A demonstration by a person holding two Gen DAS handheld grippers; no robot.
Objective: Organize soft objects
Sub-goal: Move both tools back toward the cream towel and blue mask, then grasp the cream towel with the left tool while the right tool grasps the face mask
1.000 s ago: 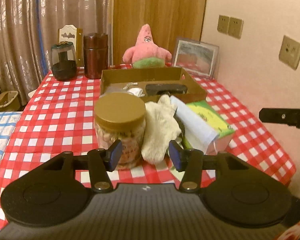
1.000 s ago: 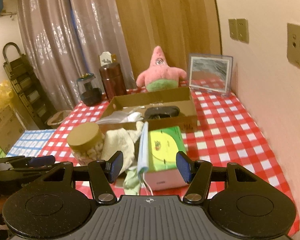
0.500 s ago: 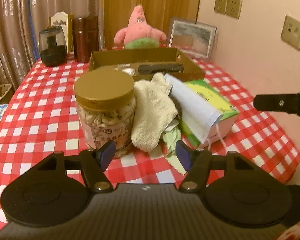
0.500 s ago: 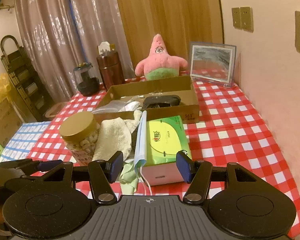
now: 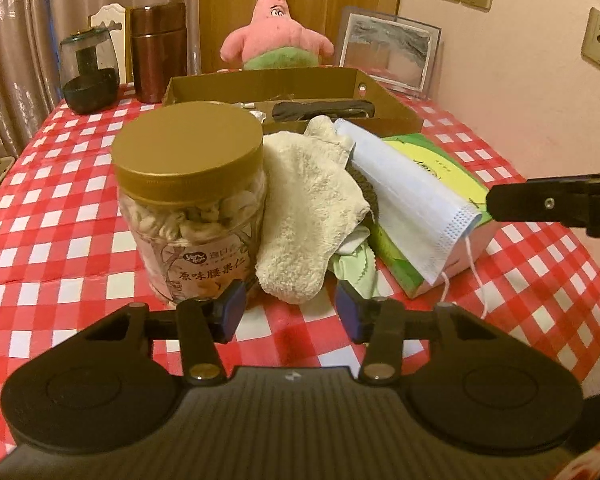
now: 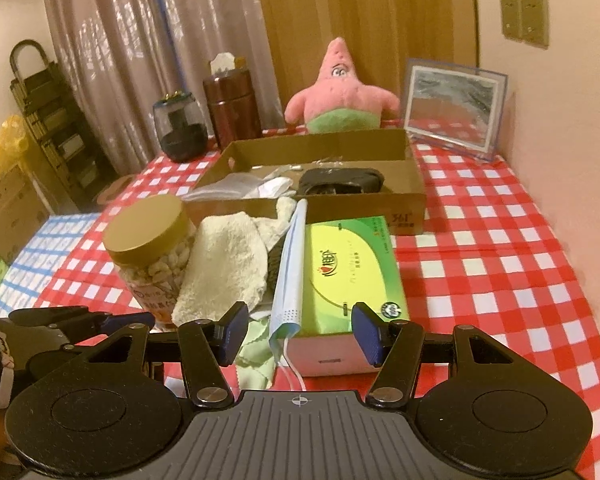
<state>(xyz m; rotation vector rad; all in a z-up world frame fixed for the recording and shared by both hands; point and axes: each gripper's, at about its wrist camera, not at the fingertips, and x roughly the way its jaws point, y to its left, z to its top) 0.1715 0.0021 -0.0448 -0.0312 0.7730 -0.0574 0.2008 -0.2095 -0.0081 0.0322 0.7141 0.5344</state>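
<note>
Both grippers gape empty — left gripper before the cream towel, right gripper before the tissue box.

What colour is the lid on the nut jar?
Golden brown lid, clearest in the left wrist view.

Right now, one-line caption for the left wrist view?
Open left gripper faces a cream towel between a nut jar and a mask-draped tissue box.

Dim warm indoor light, fisheye-warped edges, slight softness.
</note>
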